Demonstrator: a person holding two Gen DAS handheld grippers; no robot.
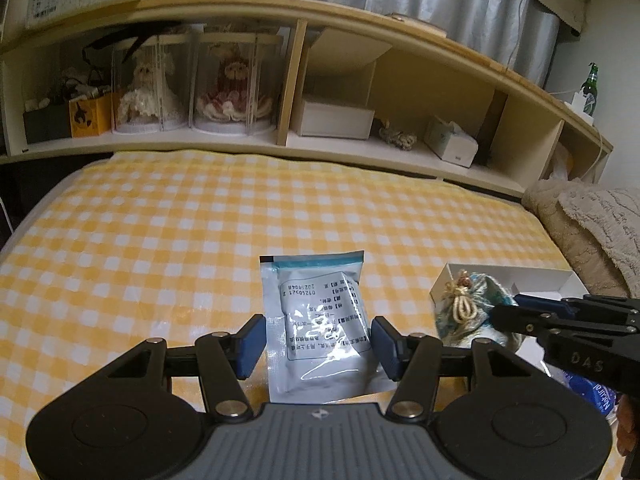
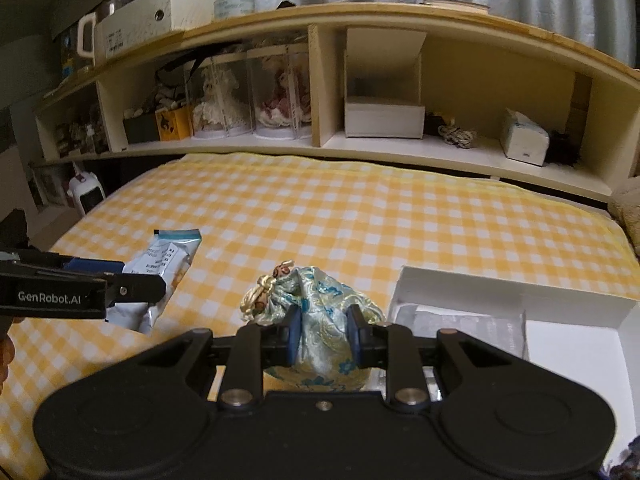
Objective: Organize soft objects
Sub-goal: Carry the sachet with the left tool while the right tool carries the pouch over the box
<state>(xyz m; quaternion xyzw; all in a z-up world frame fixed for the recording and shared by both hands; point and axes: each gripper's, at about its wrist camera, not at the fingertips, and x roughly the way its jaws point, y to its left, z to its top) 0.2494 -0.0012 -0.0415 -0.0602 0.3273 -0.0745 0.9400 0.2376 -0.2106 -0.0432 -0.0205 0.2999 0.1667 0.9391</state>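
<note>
Your right gripper [image 2: 322, 338] is clamped on the brocade pouch [image 2: 324, 312], lifted over the checked bedspread [image 2: 360, 208]; the white box [image 2: 512, 300] lies just to its right. Your left gripper [image 1: 318, 342] pinches the long foil packet [image 1: 316, 320], pointing away, farther from the box.

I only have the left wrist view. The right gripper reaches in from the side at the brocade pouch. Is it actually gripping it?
Observer: Yes. In the right wrist view, the right gripper has both pads pressed into the pouch, below its tied neck.
Operator: Is anything inside the white box?
Observer: A flat greyish packet lies on the floor of the white box.
Operator: How does my foil packet sit in the fingers?
Observer: From the side, the left gripper clamps the foil packet across its middle, with both ends jutting past the fingers.
</note>
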